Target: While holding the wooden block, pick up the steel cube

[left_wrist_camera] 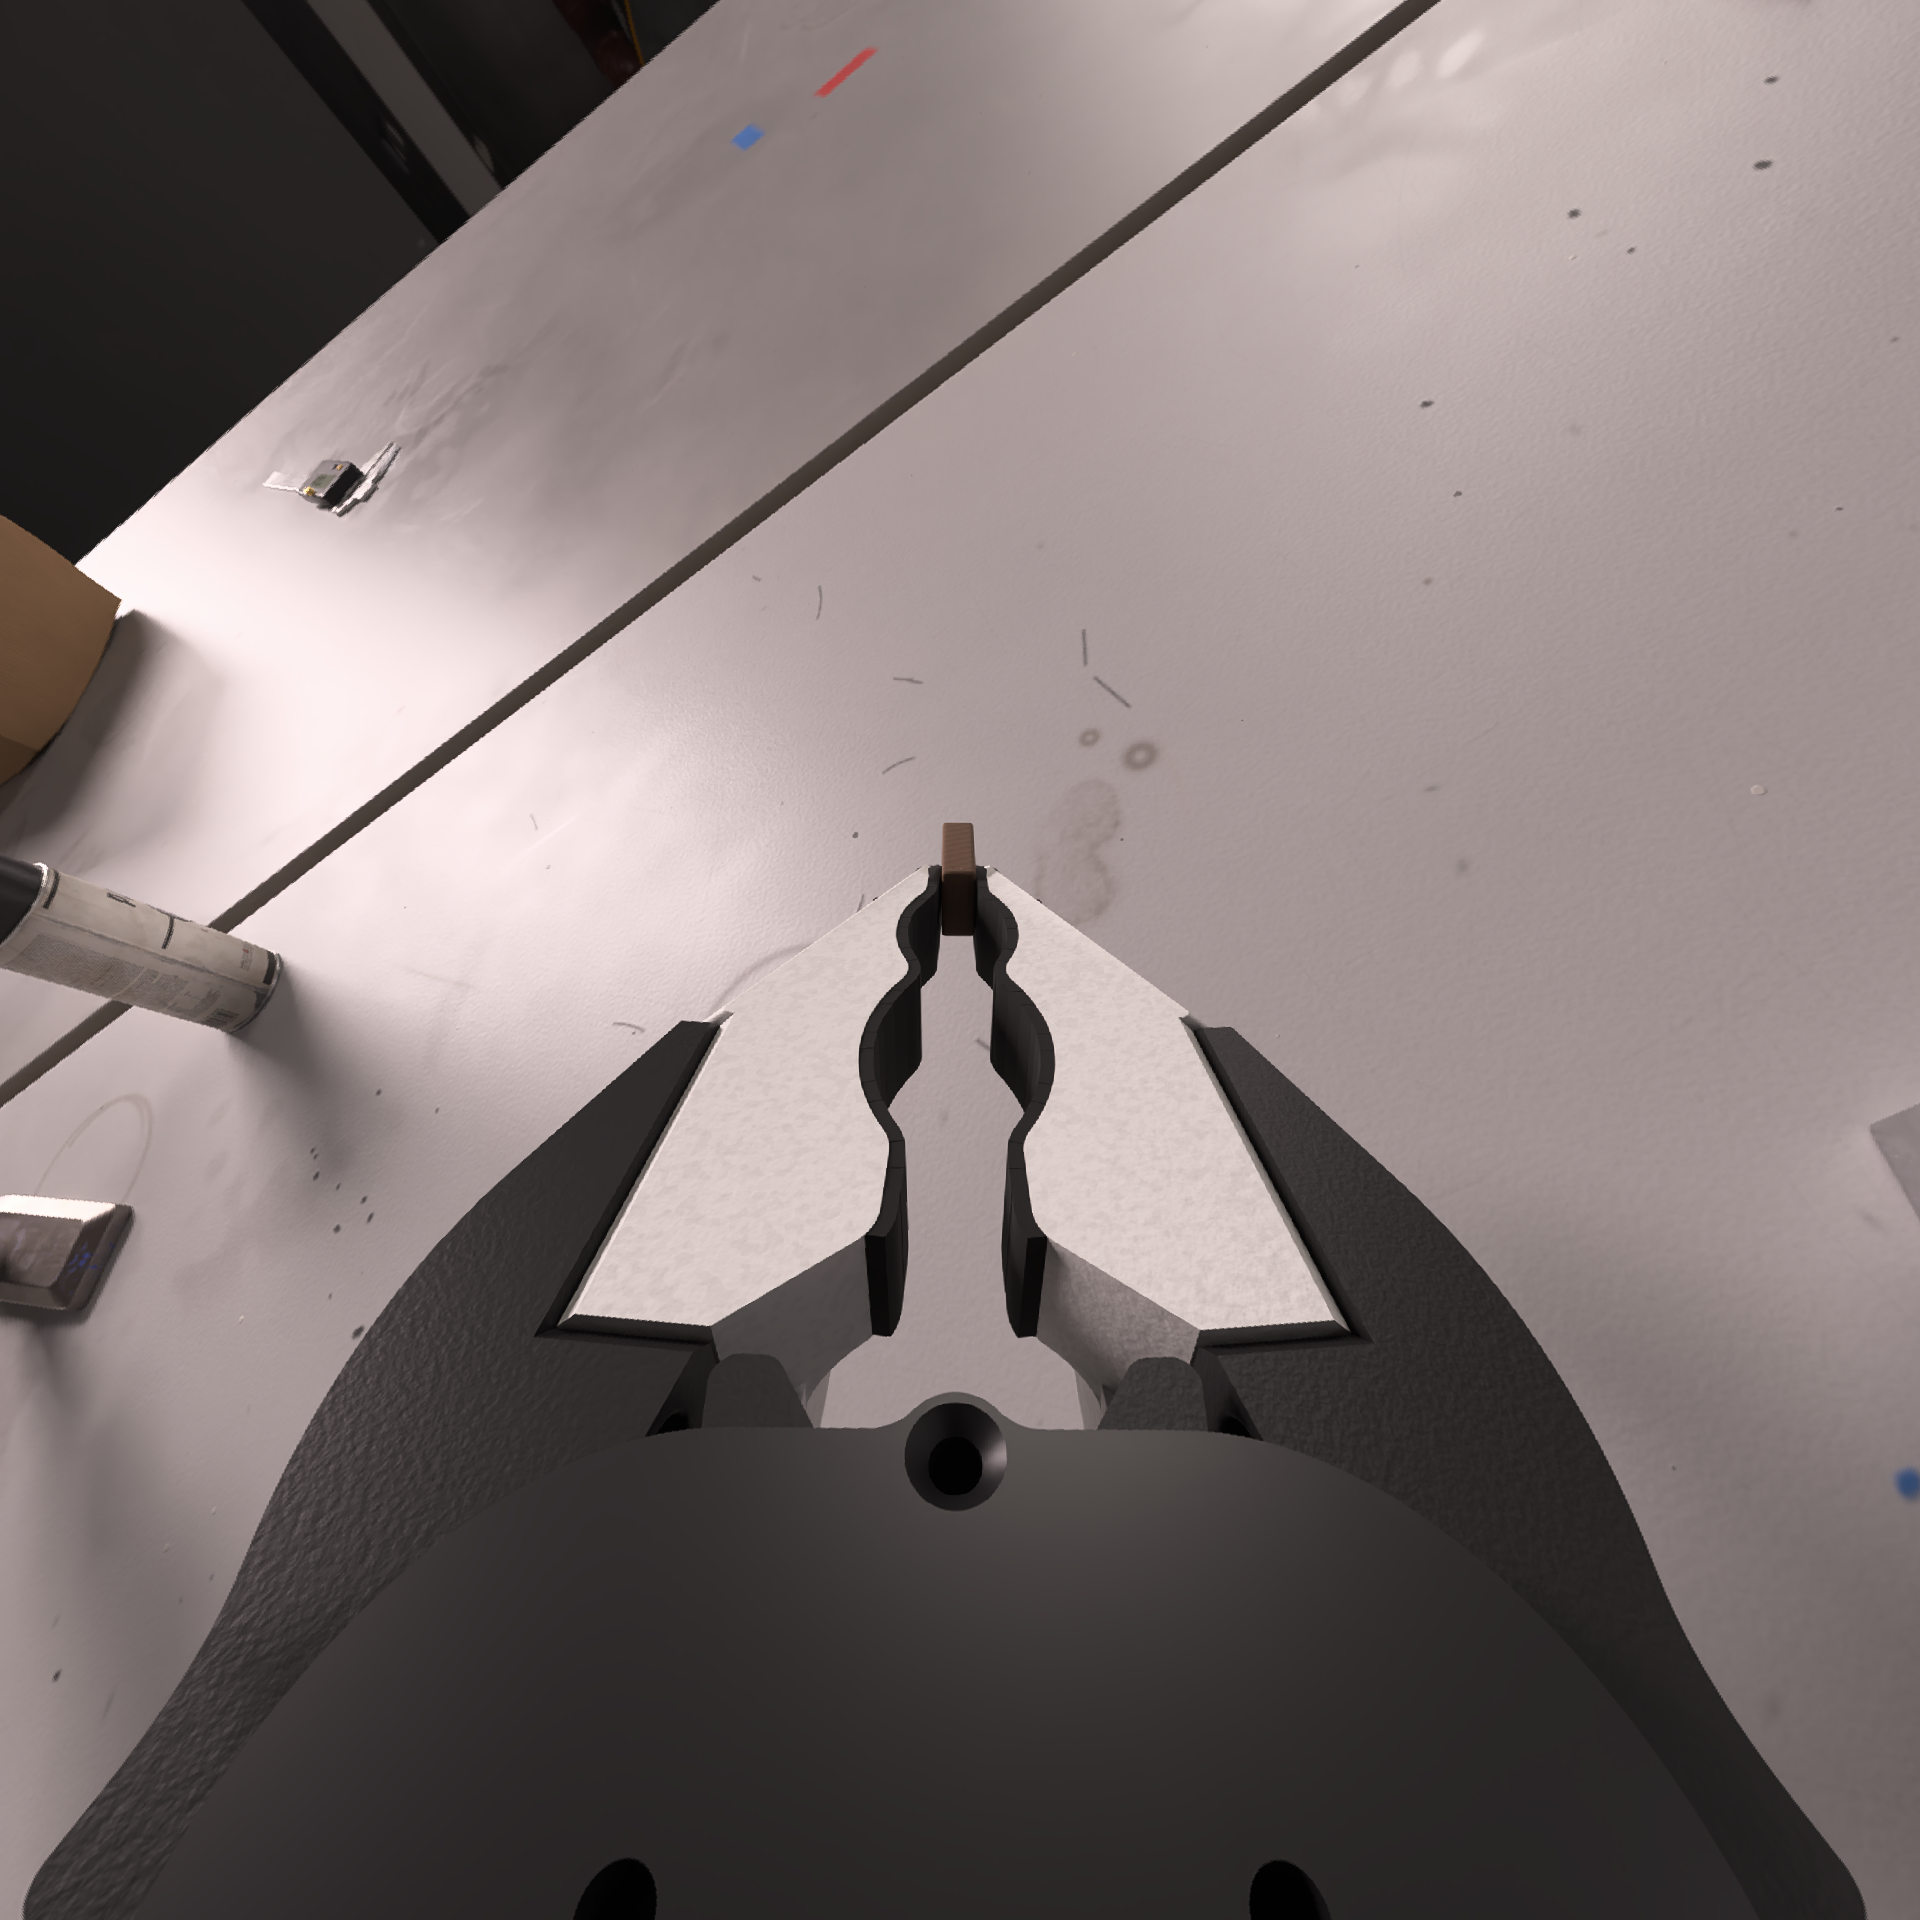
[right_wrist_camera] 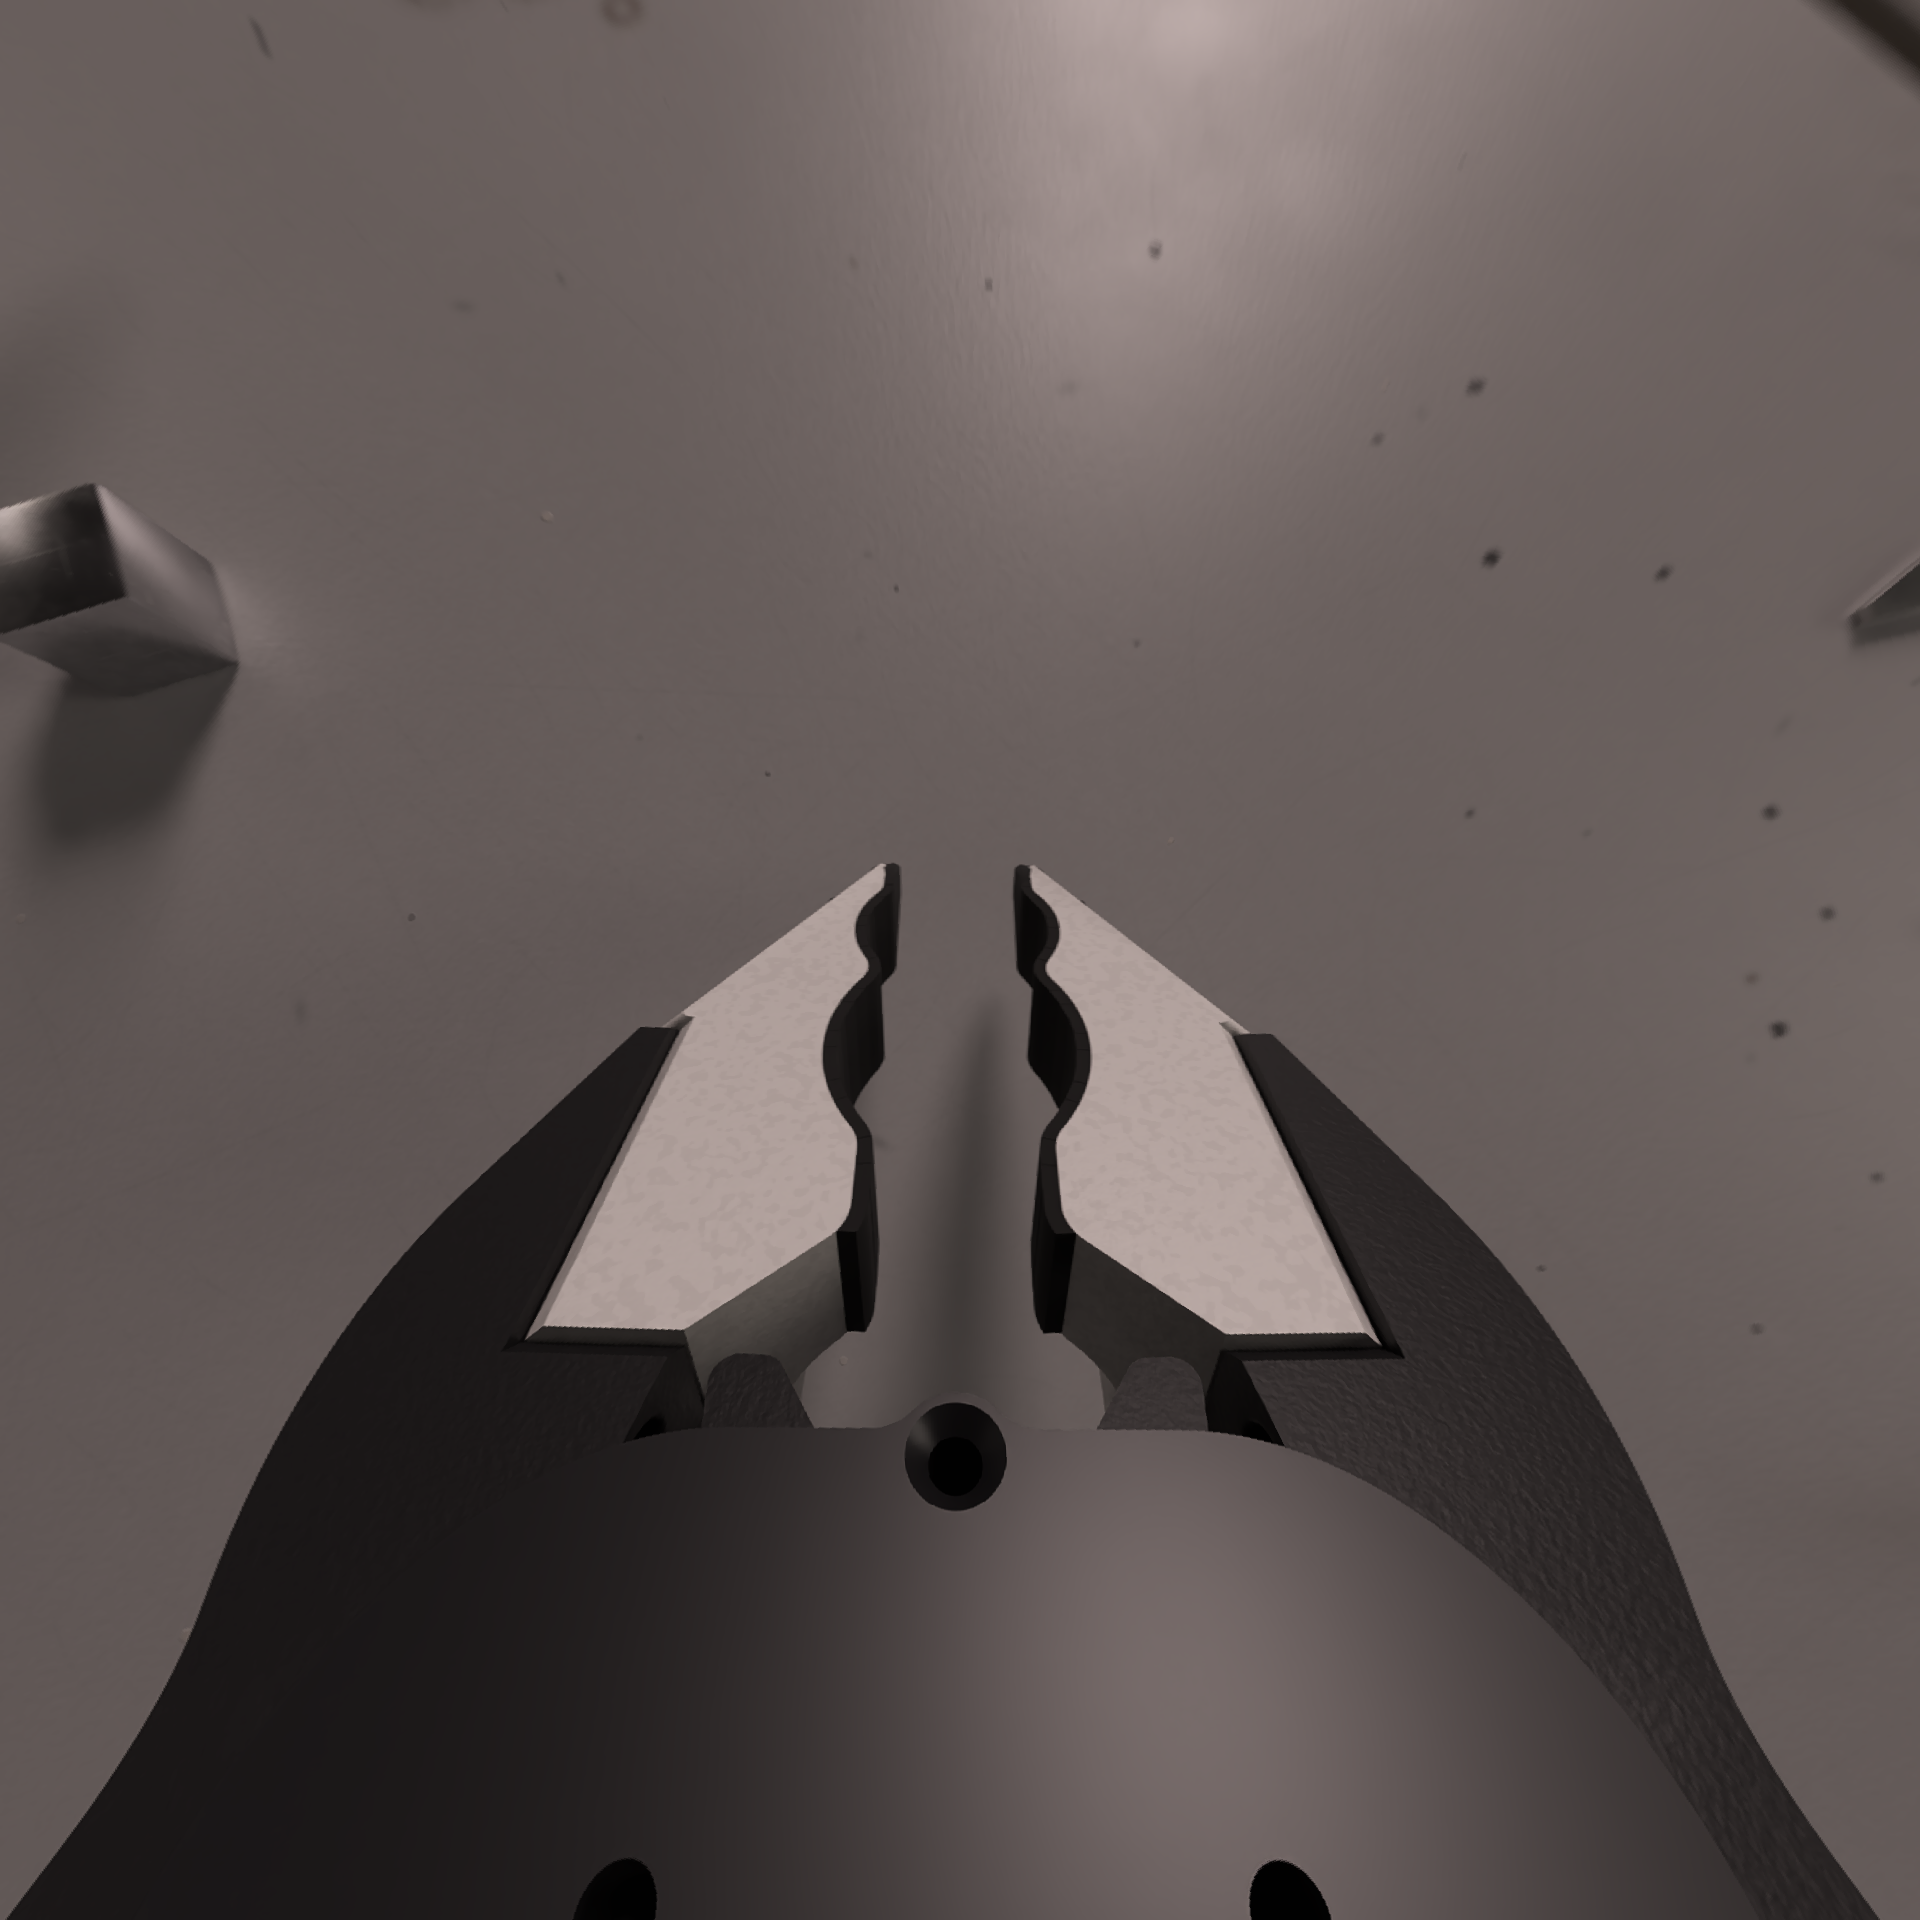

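My left gripper [left_wrist_camera: 958, 883] is shut on a small brown wooden block [left_wrist_camera: 958, 862], pinched at the fingertips and held above the white table [left_wrist_camera: 1351, 623]. My right gripper [right_wrist_camera: 957, 878] is open and empty, low over the table. The steel cube [right_wrist_camera: 125, 592], grey and shiny, sits on the table to the far left of the right gripper, partly cut off by the picture's edge and well apart from the fingers. A shiny metal block [left_wrist_camera: 57, 1252] also shows at the left edge of the left wrist view.
A printed can [left_wrist_camera: 145, 951] lies at the left. A cardboard box [left_wrist_camera: 42, 644] stands behind it. A small metal piece [left_wrist_camera: 332, 483] lies beyond a dark seam [left_wrist_camera: 727, 540] in the table. A grey flat piece [right_wrist_camera: 1891, 613] is at the right edge.
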`<action>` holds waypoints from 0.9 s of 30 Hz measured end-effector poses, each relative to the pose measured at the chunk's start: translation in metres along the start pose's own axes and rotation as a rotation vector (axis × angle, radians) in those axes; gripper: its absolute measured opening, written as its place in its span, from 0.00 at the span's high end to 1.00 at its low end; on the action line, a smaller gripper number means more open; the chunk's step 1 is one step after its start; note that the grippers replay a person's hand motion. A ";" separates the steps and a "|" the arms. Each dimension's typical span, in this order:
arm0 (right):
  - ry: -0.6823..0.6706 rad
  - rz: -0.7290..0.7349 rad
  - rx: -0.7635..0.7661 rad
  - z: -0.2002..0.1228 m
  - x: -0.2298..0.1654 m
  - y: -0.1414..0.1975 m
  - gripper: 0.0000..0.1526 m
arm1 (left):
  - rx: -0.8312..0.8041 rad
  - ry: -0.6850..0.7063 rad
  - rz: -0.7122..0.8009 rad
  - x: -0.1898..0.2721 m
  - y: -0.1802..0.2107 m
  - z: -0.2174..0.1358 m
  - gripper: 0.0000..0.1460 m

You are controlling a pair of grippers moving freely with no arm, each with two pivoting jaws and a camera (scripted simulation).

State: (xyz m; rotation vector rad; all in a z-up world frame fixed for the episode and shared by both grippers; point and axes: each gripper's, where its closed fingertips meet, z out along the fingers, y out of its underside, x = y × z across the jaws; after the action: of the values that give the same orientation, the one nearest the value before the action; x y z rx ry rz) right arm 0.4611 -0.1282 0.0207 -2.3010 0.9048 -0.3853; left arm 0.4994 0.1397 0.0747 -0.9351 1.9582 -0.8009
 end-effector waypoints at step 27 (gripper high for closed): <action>-0.031 -0.111 -0.056 0.022 -0.014 -0.012 0.74 | 0.015 0.024 -0.012 0.004 0.001 -0.005 0.97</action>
State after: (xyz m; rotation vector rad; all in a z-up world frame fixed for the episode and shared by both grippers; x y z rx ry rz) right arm 0.4674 -0.1017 0.0119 -2.4089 0.7836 -0.3753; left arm 0.4938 0.1378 0.0749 -0.9331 1.9666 -0.8357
